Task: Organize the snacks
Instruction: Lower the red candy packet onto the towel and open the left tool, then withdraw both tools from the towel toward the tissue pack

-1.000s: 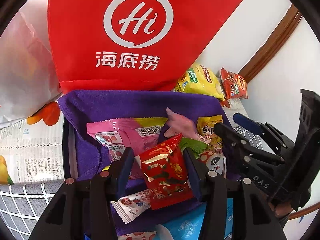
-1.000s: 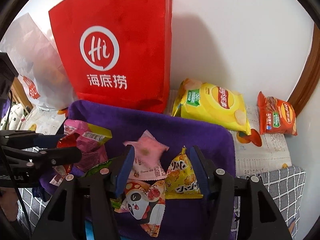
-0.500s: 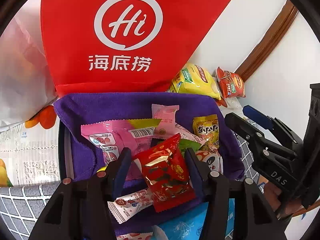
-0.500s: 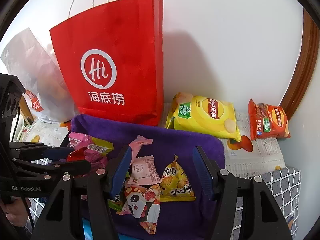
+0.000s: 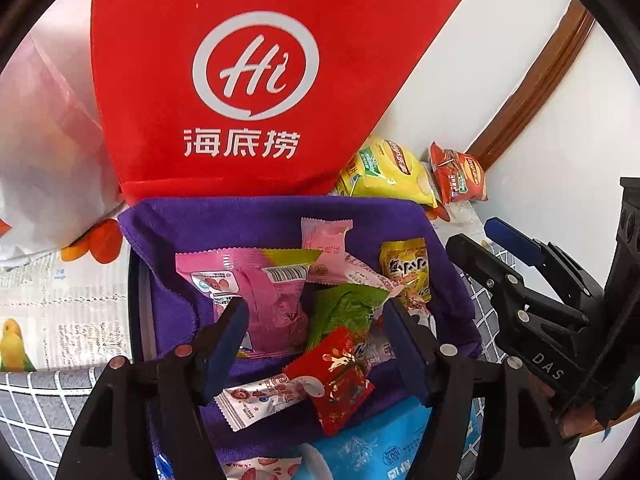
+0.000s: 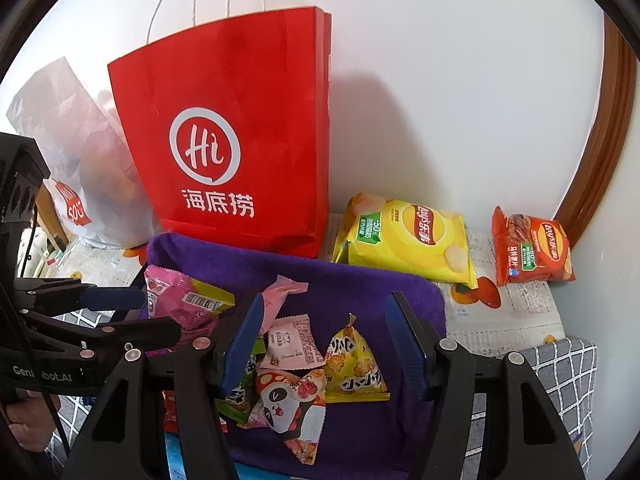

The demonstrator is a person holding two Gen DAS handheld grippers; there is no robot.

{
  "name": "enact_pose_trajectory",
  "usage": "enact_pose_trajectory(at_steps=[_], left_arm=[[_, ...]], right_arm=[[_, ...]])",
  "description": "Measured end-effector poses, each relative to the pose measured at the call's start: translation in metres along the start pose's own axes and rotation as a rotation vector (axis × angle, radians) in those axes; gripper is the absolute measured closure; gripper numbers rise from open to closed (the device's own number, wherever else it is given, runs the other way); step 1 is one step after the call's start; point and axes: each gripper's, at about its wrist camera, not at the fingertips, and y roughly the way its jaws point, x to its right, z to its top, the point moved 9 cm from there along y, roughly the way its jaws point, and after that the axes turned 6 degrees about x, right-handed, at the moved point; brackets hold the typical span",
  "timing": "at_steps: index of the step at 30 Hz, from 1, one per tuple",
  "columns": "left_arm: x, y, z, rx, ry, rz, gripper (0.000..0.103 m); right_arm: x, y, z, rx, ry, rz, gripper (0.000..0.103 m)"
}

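A purple-lined tray holds several small snack packets. In the left wrist view my left gripper is open above it; a red packet lies loose below the fingers, beside a pink packet and a green one. In the right wrist view my right gripper is open and empty over the tray, above a pale pink packet, a yellow triangular packet and a panda packet.
A red paper bag stands against the wall behind the tray, a white plastic bag to its left. A yellow chip bag and an orange chip bag lie at the back right. A blue pack lies at the tray's near edge.
My left gripper has opened and the red packet has dropped from between its fingers into the tray. A pale pink packet landed in the tray. Both grippers have drawn back and upward.
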Motion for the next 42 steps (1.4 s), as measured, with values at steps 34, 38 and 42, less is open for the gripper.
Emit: enact_pose_trajectory(at_steps=[34, 38, 42], left_arm=[[0.045, -0.127, -0.064, 0.136, 0.122, -0.019, 0.036], [0.045, -0.131, -0.083, 0.111, 0.126, -0.041, 0.036], [0.040, -0.137, -0.098, 0.116, 0.121, -0.025, 0.036]], right_arm=[[-0.032, -0.165, -0.071, -0.019, 0.015, -0.029, 0.035], [-0.033, -0.175, -0.080, 0.000, 0.051, 0.001, 0.034], [-0.030, -0.182, -0.088, 0.037, 0.053, -0.003, 0.034]])
